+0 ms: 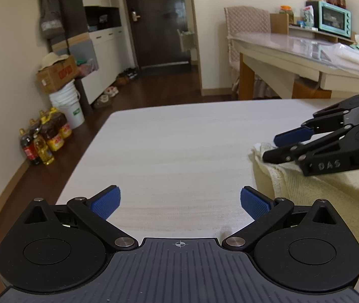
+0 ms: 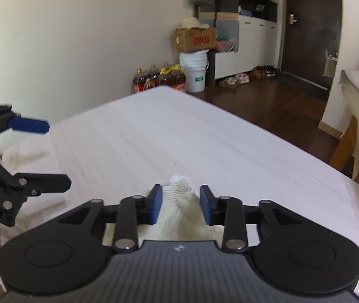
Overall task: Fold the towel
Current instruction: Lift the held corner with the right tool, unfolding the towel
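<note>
Over at 3 o'clock on the table (image 1: 169, 151), right gripper (image 2: 181, 203) is straddling the towel (image 2: 179, 217) corner, not pinching yet (prob first fold); left gripper (image 1: 180, 202) is hanging wide open w/ nothing, needs a corner next.

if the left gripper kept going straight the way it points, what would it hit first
Probably nothing soon: the open left gripper points over the bare white wood-grain tabletop. The cream terry towel lies off to its right, though depth is unclear.
</note>
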A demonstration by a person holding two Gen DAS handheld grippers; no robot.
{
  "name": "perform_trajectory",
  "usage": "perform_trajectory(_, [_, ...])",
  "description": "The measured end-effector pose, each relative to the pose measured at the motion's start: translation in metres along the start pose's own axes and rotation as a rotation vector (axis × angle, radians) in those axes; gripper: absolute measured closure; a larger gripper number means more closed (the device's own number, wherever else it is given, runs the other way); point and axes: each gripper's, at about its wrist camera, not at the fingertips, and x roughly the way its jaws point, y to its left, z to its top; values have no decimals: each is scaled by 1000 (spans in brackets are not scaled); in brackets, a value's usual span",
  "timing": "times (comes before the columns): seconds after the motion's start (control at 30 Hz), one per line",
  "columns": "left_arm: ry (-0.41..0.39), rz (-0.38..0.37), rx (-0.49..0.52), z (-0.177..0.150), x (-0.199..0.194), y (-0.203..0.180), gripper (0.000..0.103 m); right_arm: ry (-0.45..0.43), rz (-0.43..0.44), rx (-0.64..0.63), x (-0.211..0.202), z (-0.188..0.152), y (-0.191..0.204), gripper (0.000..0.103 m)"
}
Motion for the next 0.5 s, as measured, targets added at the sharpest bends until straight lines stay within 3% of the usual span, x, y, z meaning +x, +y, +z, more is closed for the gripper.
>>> perform_trajectory(0.07, [13,-34,-9,5,6,2,0,-9,-8,-6,0,-3,4,66])
perform_trajectory(0.2, [-7,-25,25,13,10,-1,0,-19,-15,-15,2,-8,10,69])
perform_trajectory(0.3, [-14,-16,34,17,11,-3,0,-31,-29,-37,-2,-9,14,93])
perform_trajectory(0.5, [-3,-5,35,14,14,-5,0,-104,-28,-28,-31,-8,13,95])
